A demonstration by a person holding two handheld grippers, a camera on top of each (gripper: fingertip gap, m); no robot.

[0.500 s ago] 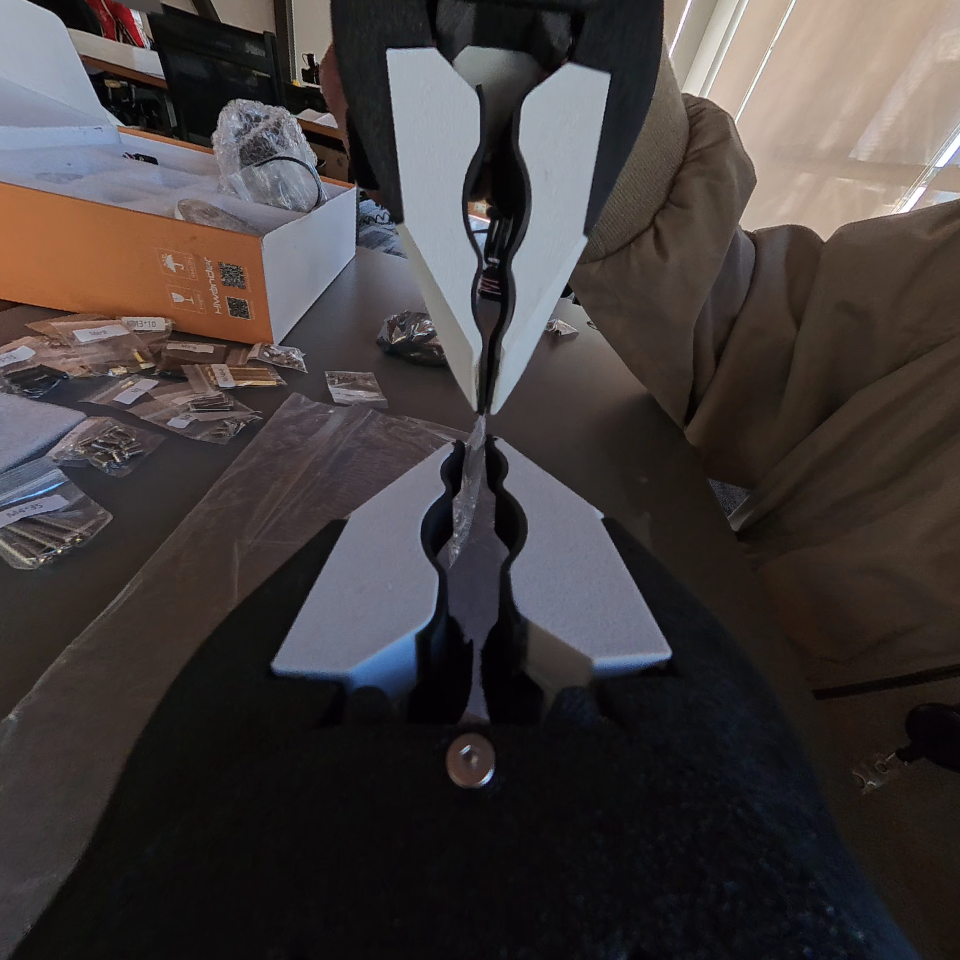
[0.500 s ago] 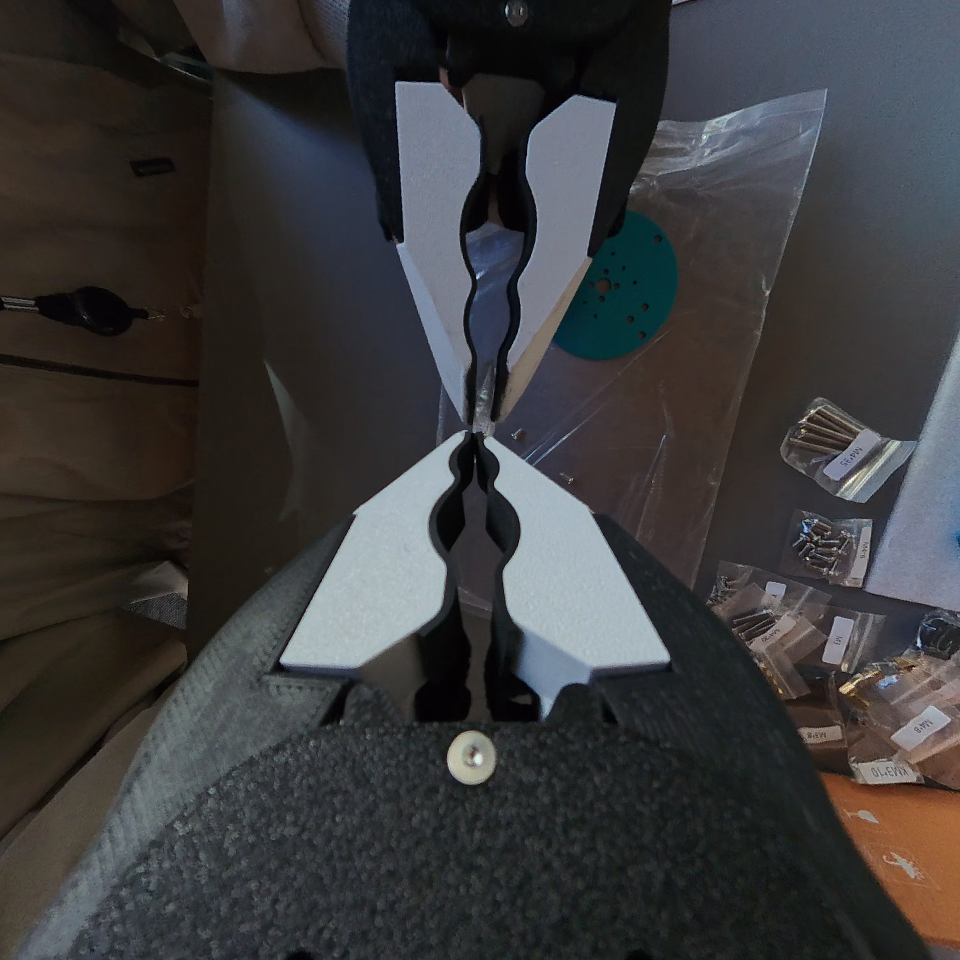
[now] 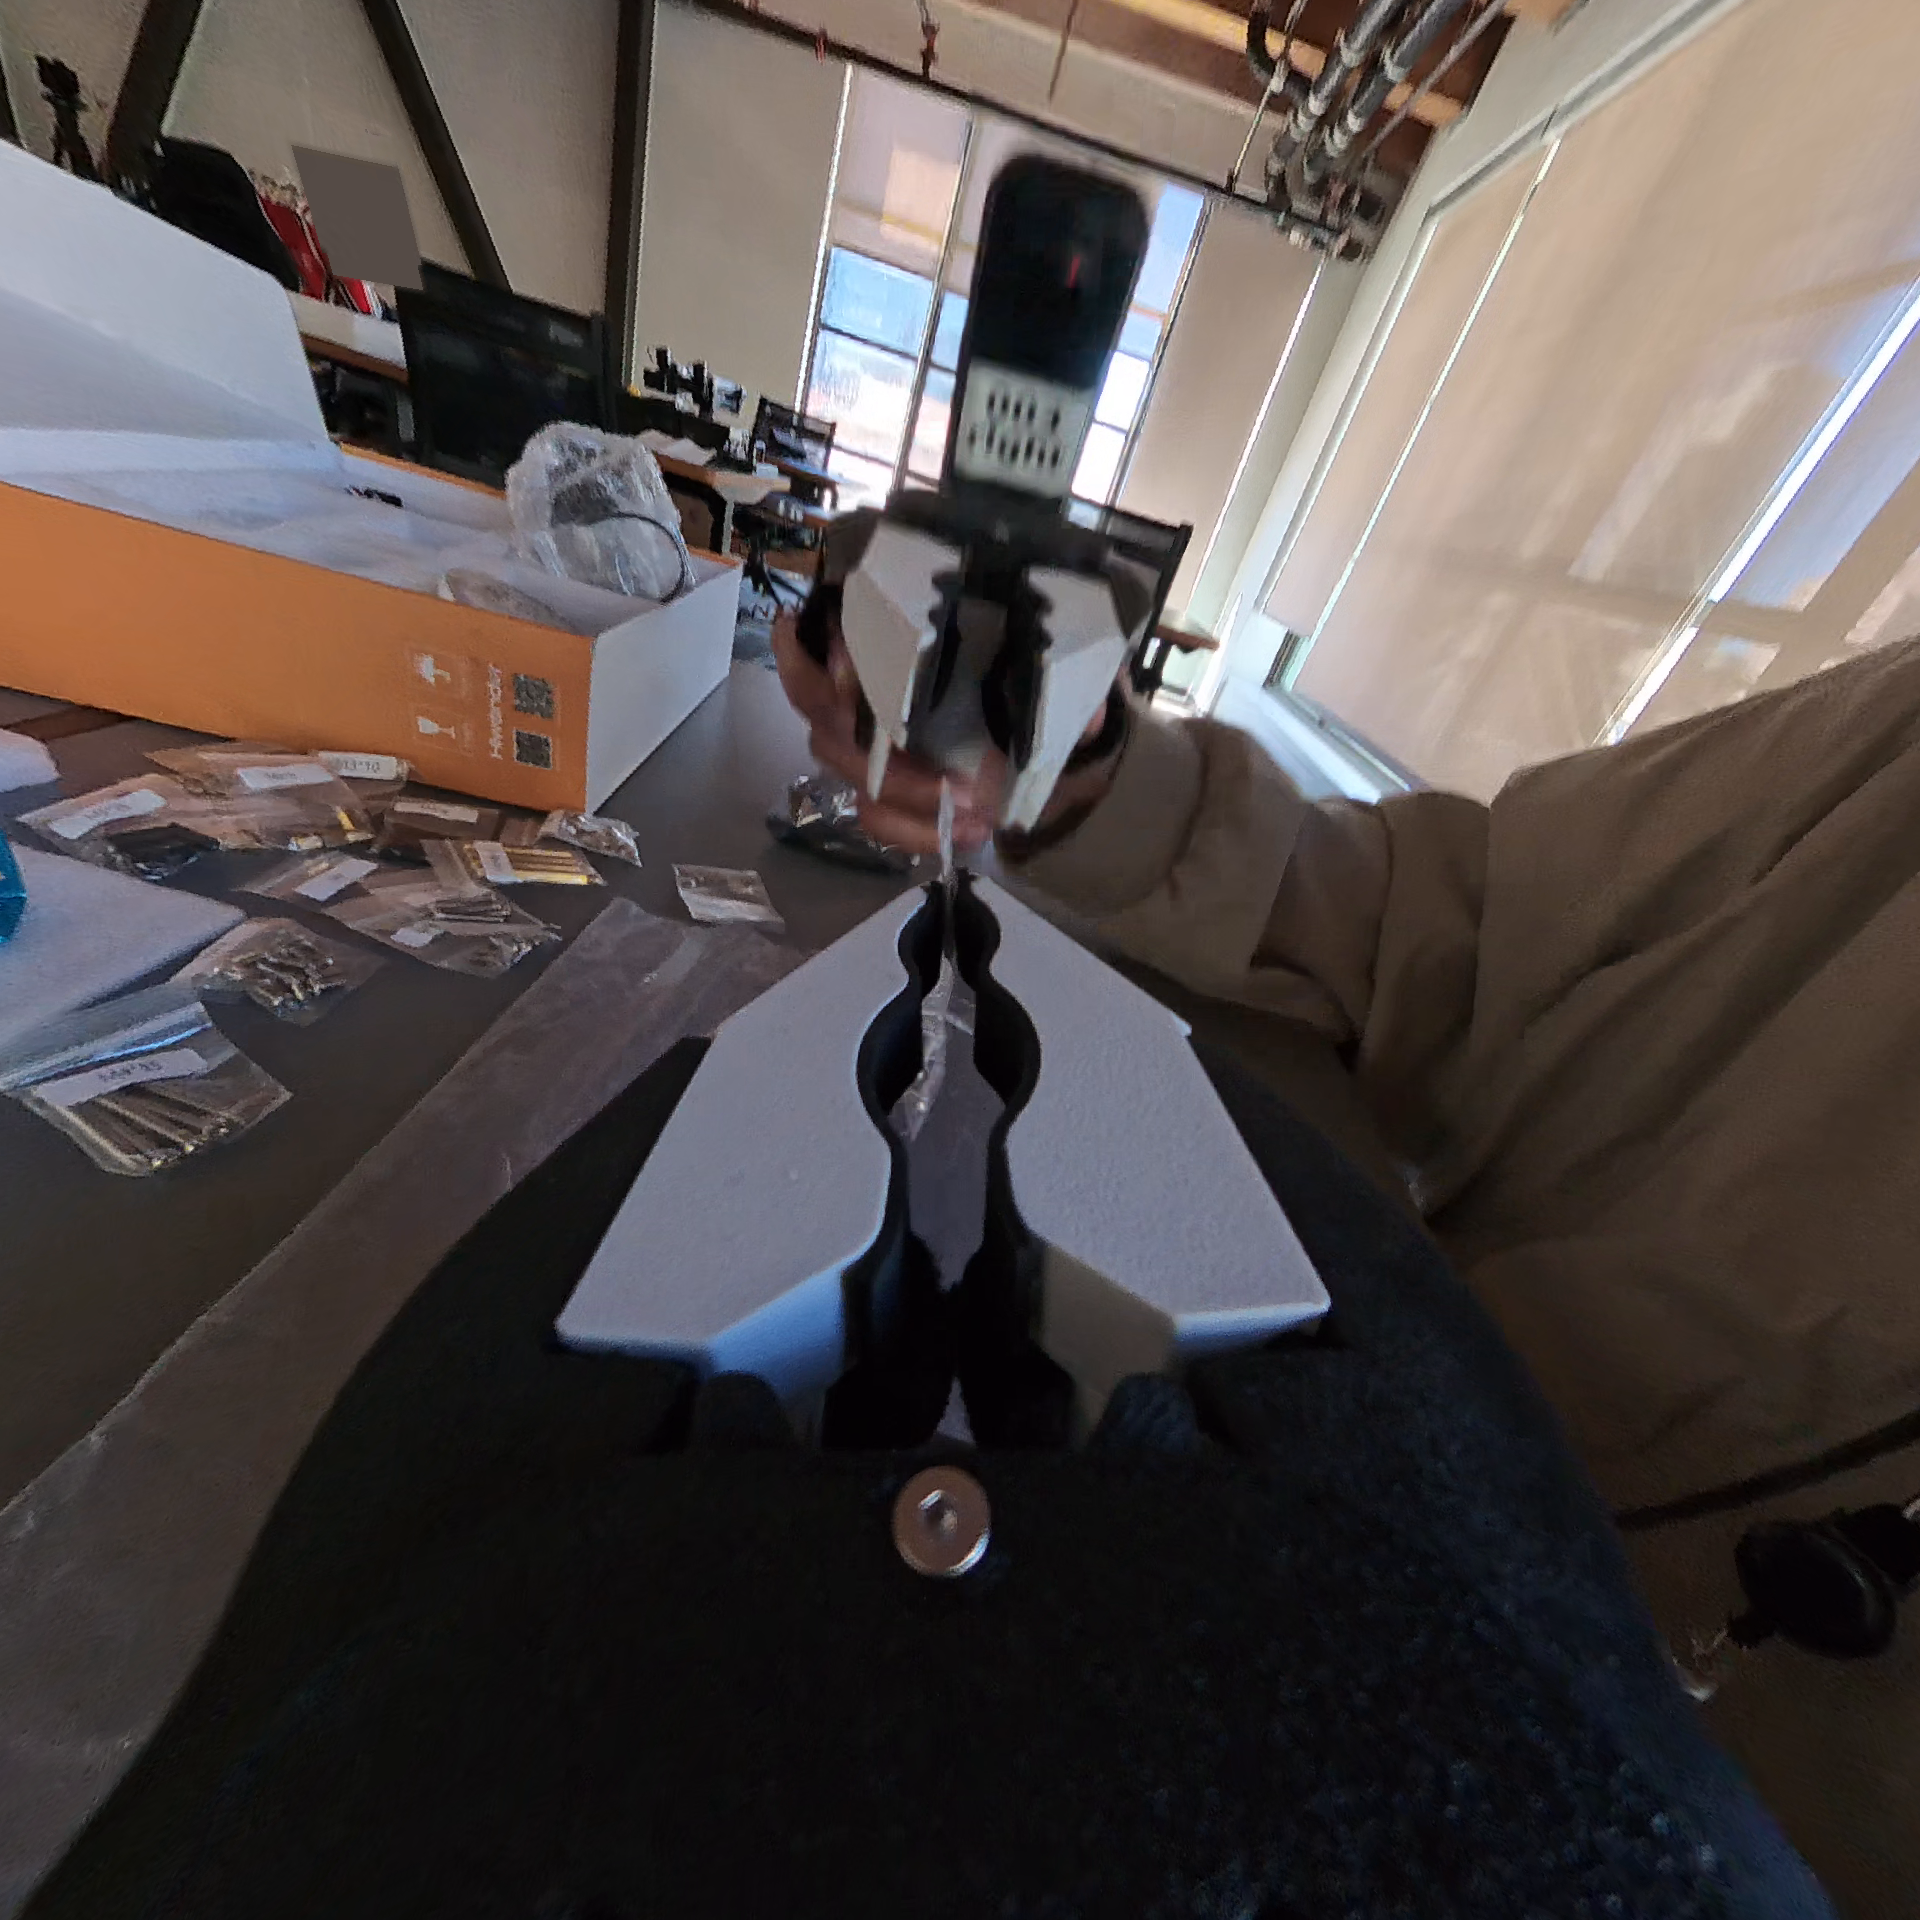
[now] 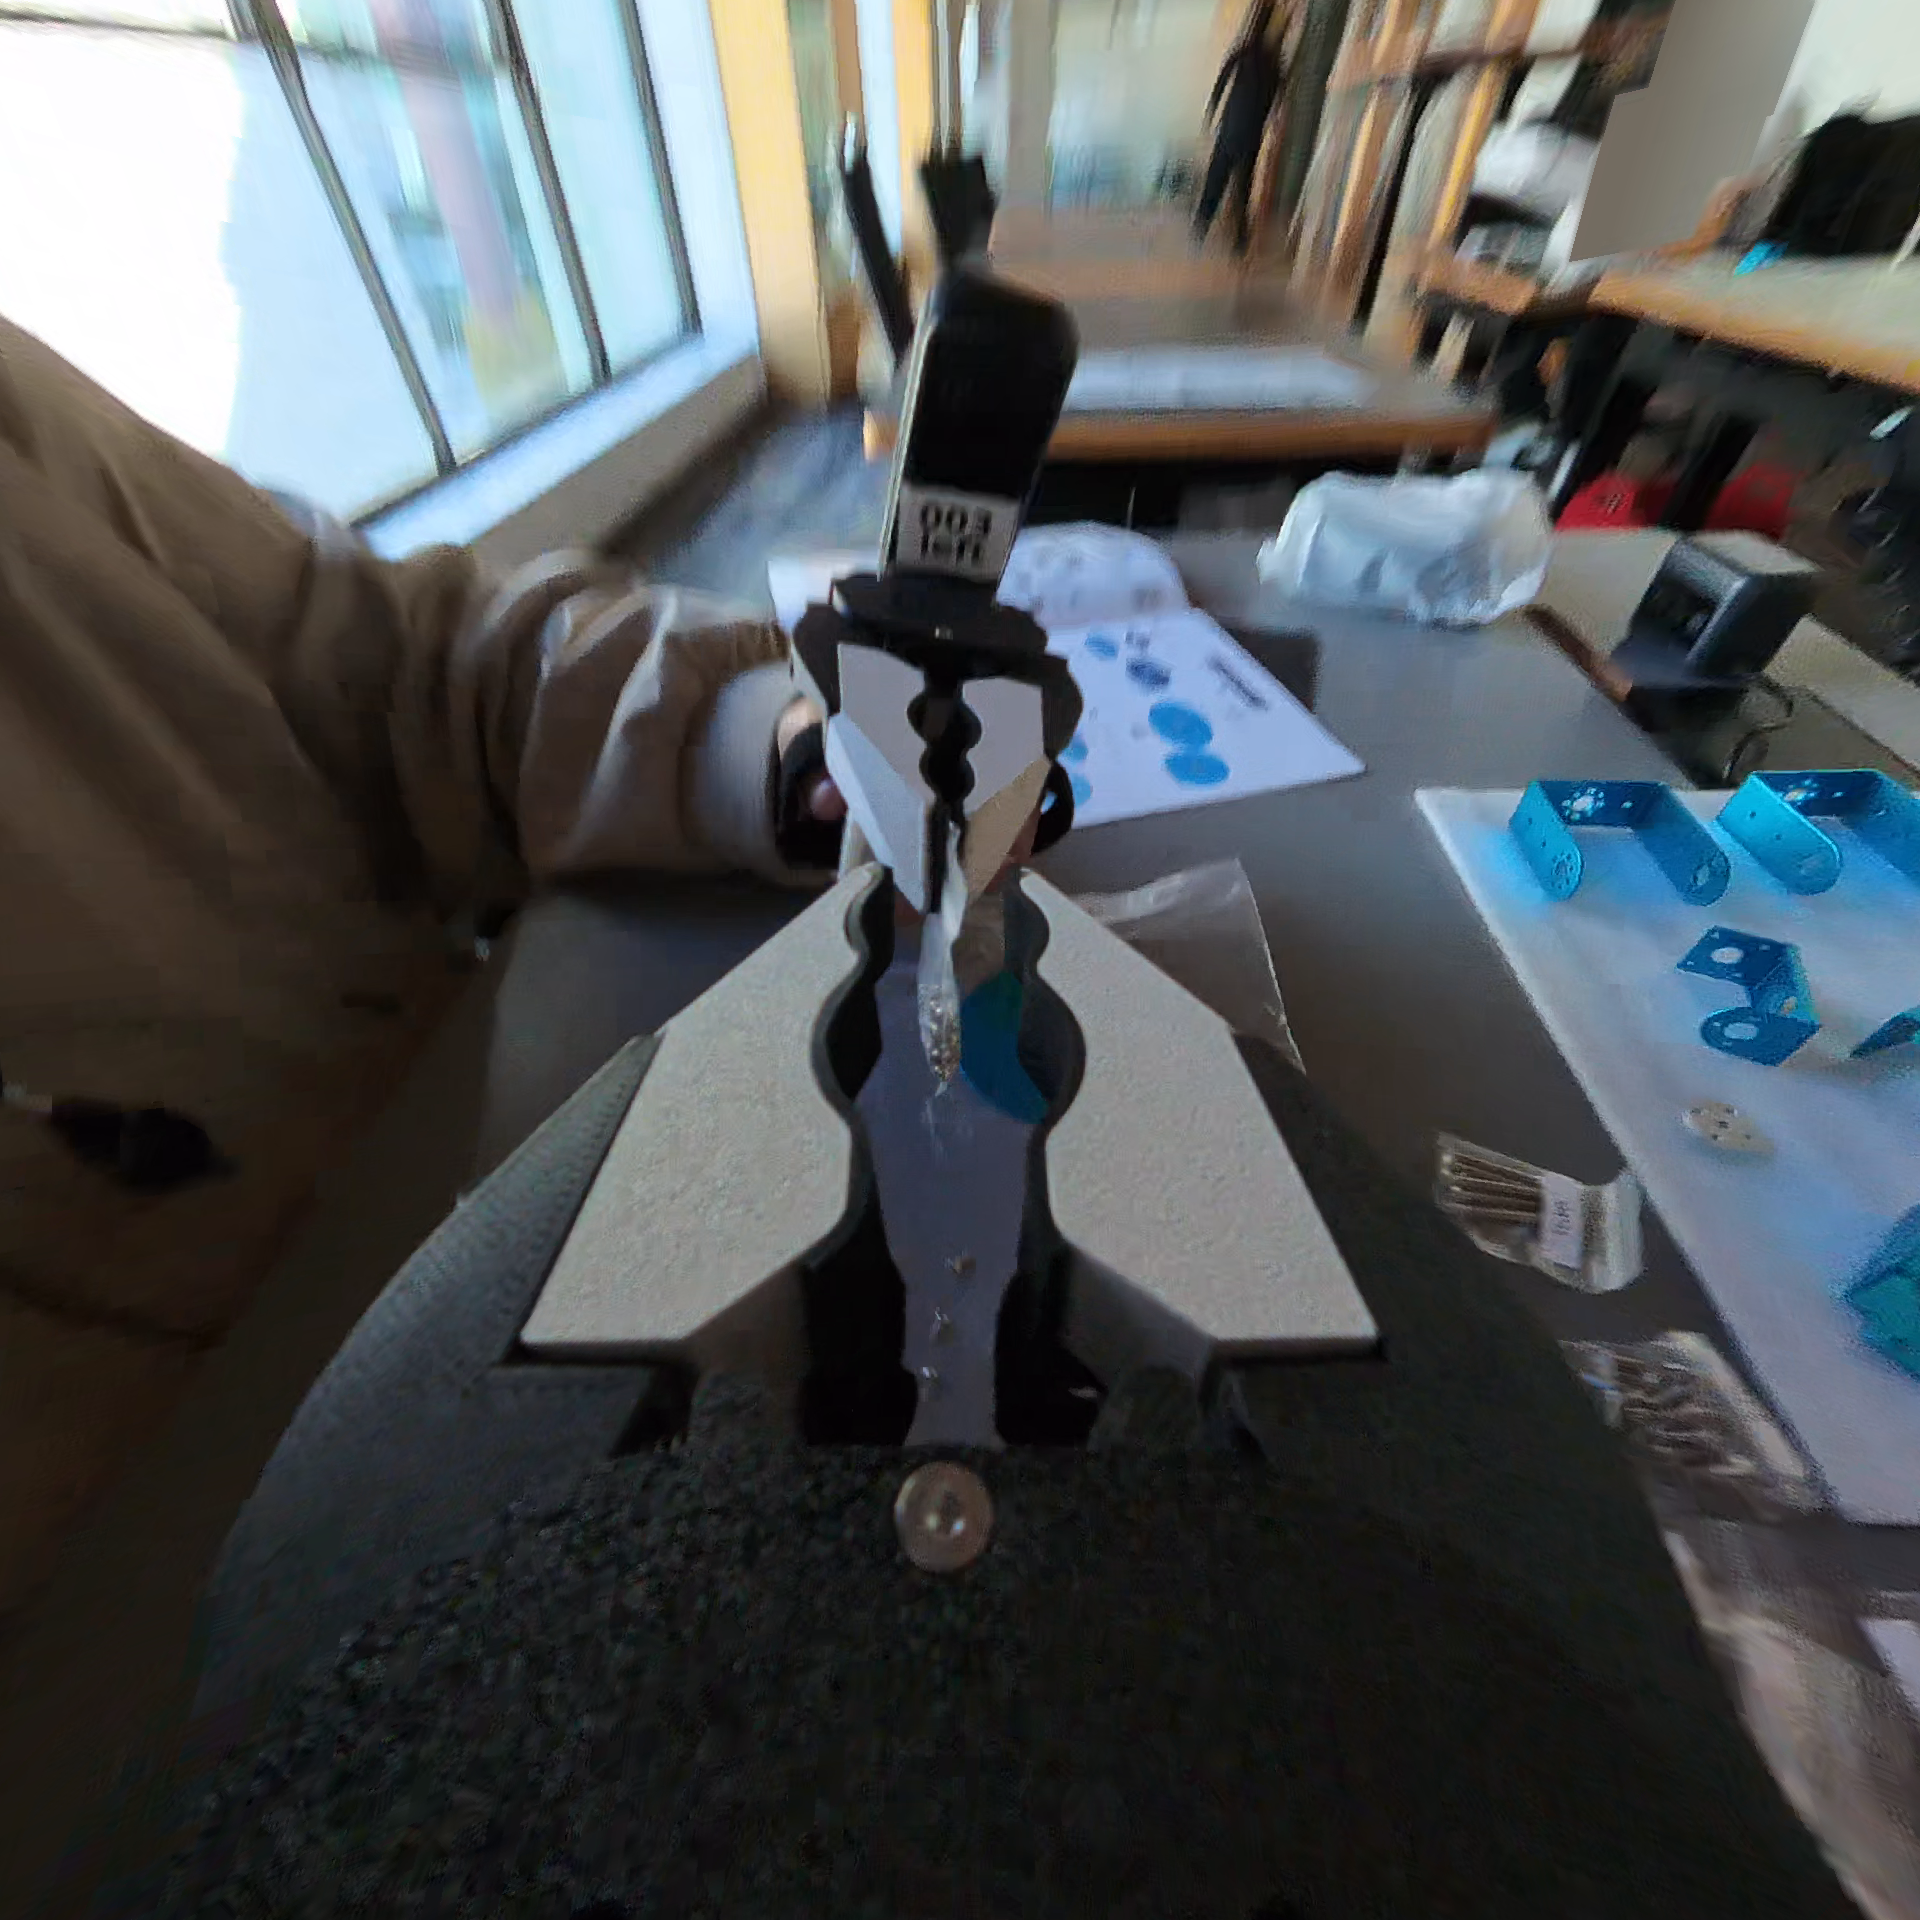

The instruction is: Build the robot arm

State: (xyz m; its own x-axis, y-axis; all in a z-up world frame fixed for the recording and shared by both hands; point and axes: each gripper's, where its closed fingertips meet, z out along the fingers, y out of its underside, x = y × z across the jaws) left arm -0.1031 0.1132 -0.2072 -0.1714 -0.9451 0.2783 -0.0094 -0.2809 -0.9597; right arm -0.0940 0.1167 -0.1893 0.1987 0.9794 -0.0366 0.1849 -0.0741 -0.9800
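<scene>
Left tongs: my left tongs [image 3: 951, 883] are pinched together on a small clear bag [image 3: 935, 1023], clamped at the tips; the film runs back down the gap between the two white fingers [image 3: 764, 1153].
Right tongs: my right tongs [image 4: 951, 894] stand apart, gripping nothing; in the left wrist view they [image 3: 940, 774] face me with tips spread, just beyond my left tips.
Bag: from the right wrist view the bag [image 4: 940, 1003] hangs out of the left tongs [image 4: 945, 862] and dangles in the gap between my right fingers [image 4: 727, 1164]; I cannot tell whether it touches either one. Small silvery bits sit in its lower end.
Loose bits: a few tiny pale screws [image 4: 945, 1320] show through the gap farther back, lying on clear film.
Disc: a teal disc [image 4: 997, 1049] lies below the bag, seen between the right fingers.
Worktop: dark grey worktop [image 3: 135, 1247] carries many small bags of screws [image 3: 145, 1101] to my left, and a large flat clear sleeve [image 3: 623, 966] lies under the left tongs.
Box: an orange-and-white box [image 3: 312, 665] stands open, far left.
Brackets: blue metal brackets [image 4: 1621, 847] rest on a white sheet [image 4: 1683, 1039], right of the right tongs.
Person: beige sleeves [image 3: 1558, 987] reach to both handles.
</scene>
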